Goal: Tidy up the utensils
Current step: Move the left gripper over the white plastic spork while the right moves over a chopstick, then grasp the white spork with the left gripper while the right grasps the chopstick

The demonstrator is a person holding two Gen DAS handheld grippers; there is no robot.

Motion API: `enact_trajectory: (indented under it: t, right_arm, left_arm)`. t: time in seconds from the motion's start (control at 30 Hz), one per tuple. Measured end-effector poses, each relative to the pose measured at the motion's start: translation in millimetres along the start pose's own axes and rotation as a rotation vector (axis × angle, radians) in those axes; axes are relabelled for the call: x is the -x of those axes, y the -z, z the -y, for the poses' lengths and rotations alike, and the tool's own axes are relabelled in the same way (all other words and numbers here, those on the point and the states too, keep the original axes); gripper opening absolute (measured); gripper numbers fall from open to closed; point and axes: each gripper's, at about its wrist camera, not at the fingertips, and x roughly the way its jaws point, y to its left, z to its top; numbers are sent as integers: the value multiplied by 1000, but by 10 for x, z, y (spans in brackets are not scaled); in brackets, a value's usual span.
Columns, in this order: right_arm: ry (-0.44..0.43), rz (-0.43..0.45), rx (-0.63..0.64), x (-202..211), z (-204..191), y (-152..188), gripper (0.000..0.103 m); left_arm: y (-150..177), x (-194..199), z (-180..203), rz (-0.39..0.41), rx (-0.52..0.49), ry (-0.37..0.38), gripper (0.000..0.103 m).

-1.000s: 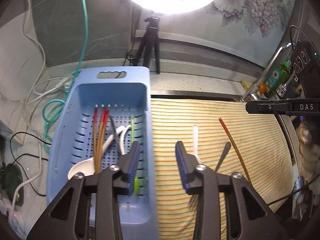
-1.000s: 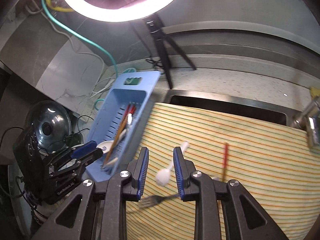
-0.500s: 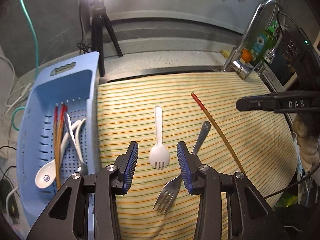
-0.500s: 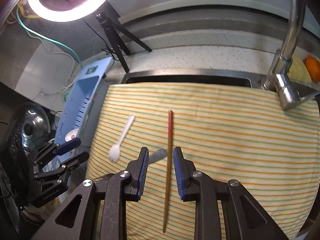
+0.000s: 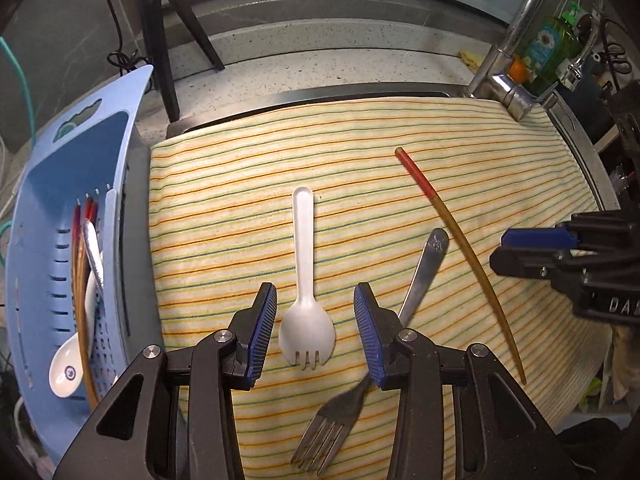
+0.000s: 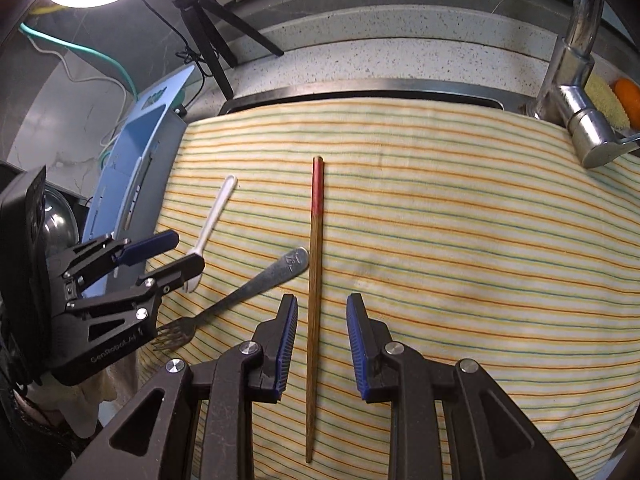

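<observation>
Three utensils lie loose on the striped cloth (image 5: pixel 400 200) that covers the sink surface. A white plastic spork (image 5: pixel 306 292) rests with its handle pointing away from me. Just to its right a metal fork (image 5: pixel 416 292) lies at a slant, its tines toward me. Further right a single red-tipped chopstick (image 6: pixel 315 280) lies alone, its handle end almost meeting the fork's.

My left gripper (image 5: pixel 315 320) hovers with its fingers spread wide either side of the spork's bowl, touching nothing. My right gripper (image 6: pixel 322 342) has its fingers parted around the chopstick's shaft, also empty. I judge both are lined up to close on these pieces.

At the left edge of the cloth stands the blue slotted basket (image 5: pixel 40 184). It already holds several red-tipped chopsticks (image 5: pixel 80 280), a white ceramic spoon (image 5: pixel 66 364) and a metal handle, laid lengthwise. The loose pieces probably belong there too.

Behind the cloth are a tripod (image 5: pixel 160 40) and a chrome tap (image 6: pixel 576 80).
</observation>
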Motion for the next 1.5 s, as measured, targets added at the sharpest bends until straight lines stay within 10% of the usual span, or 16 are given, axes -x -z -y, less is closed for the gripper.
enact_trajectory:
  t: [0.83,1.5]
  right_arm:
    - [139,-53,79,-276,-185,-73,11]
    - [-18,59,-23,295,-125,-119,6]
  left_arm:
    - [-80,-190,34,-6,-30,-8,9]
    - [-34,296,-184,120,41,24,8]
